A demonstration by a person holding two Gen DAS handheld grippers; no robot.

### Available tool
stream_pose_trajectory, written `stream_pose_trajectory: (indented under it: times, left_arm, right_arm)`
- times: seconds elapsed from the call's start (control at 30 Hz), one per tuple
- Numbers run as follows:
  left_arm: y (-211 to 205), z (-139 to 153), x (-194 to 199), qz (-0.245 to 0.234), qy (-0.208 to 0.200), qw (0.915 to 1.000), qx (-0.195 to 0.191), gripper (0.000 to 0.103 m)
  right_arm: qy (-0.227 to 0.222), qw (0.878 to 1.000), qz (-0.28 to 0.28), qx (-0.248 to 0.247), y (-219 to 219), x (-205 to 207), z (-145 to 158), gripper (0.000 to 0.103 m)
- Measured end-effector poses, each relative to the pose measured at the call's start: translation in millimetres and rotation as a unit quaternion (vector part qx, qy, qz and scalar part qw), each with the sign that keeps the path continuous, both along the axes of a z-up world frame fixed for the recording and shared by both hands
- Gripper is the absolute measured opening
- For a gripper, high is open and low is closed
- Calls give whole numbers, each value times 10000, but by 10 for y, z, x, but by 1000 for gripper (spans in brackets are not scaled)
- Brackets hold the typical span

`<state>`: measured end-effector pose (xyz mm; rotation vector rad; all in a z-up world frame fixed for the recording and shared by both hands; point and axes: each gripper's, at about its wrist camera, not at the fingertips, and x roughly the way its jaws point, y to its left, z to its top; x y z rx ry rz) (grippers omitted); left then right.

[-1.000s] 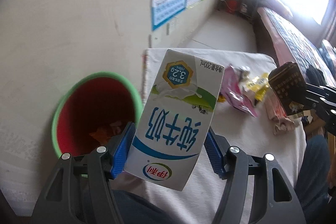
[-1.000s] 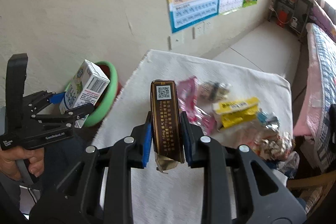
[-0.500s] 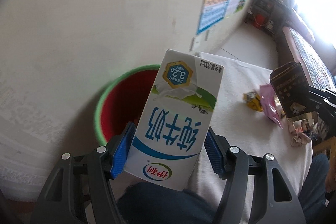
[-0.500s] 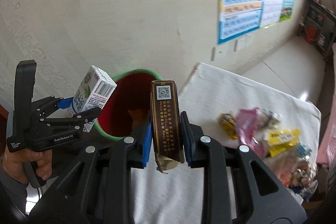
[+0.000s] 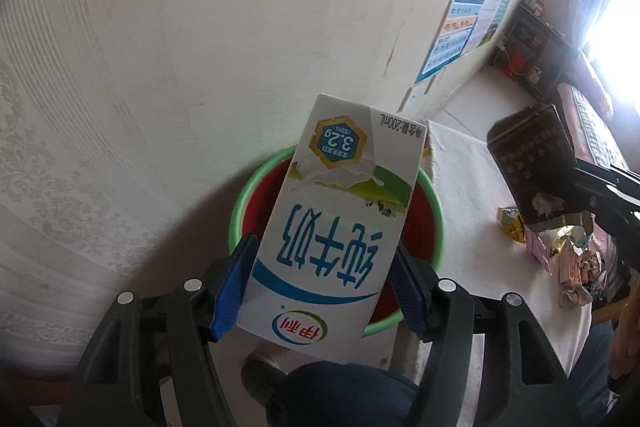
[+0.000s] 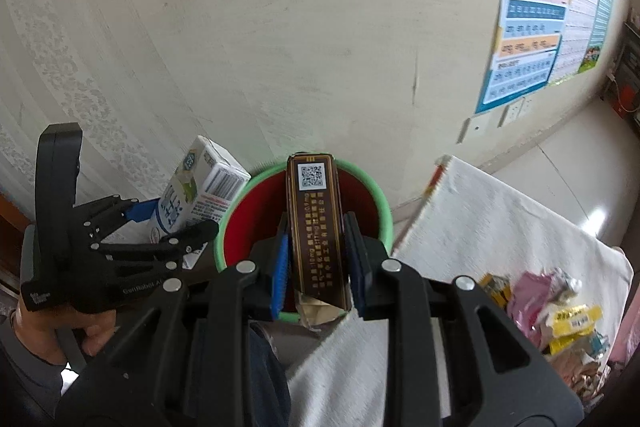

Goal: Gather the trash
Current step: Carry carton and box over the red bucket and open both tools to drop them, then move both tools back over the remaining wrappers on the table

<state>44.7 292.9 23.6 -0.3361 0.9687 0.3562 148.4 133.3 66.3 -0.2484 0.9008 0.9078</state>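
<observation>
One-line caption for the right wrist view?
Right hand-held gripper holds a brown box over the red bin.

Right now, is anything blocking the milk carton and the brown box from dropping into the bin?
Nothing visible. The milk carton and brown box hang over the bin, whose red opening shows uncovered.

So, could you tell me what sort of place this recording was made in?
Most likely a room in a home: learning charts are pinned to the papered wall, a cloth-covered table holds snack wrappers, and a patterned bedspread lies under a bright window.
</observation>
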Motion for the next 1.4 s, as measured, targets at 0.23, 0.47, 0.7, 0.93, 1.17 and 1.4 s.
stream_pose_trajectory:
  times: [0.23, 0.47, 0.7, 0.93, 1.17, 1.4]
  left_arm:
    - [210, -78, 29, 47, 37, 9999, -105, 62]
    - [273, -129, 102, 13, -24, 9997, -261, 62]
    - [180, -180, 151, -45, 55, 9996, -270, 87]
    - [106, -234, 61, -18, 197, 9995, -229, 93]
    - [-98, -86, 15, -88, 46, 9998, -155, 95]
    - [-629, -2, 73, -508, -101, 9986, -144, 95]
  right_arm:
    - [39, 10000, 71, -57, 259, 65, -74, 26]
    - [86, 9999, 79, -13, 326, 116, -102, 26]
    - [-73, 9998, -31, 163, 310, 154, 6, 60]
    - [-87, 9995, -125, 267, 174, 127, 85, 70]
    - [-138, 9985, -378, 363, -197, 53, 183, 80]
    - [-121, 9961, -851, 220, -893, -37, 114, 81]
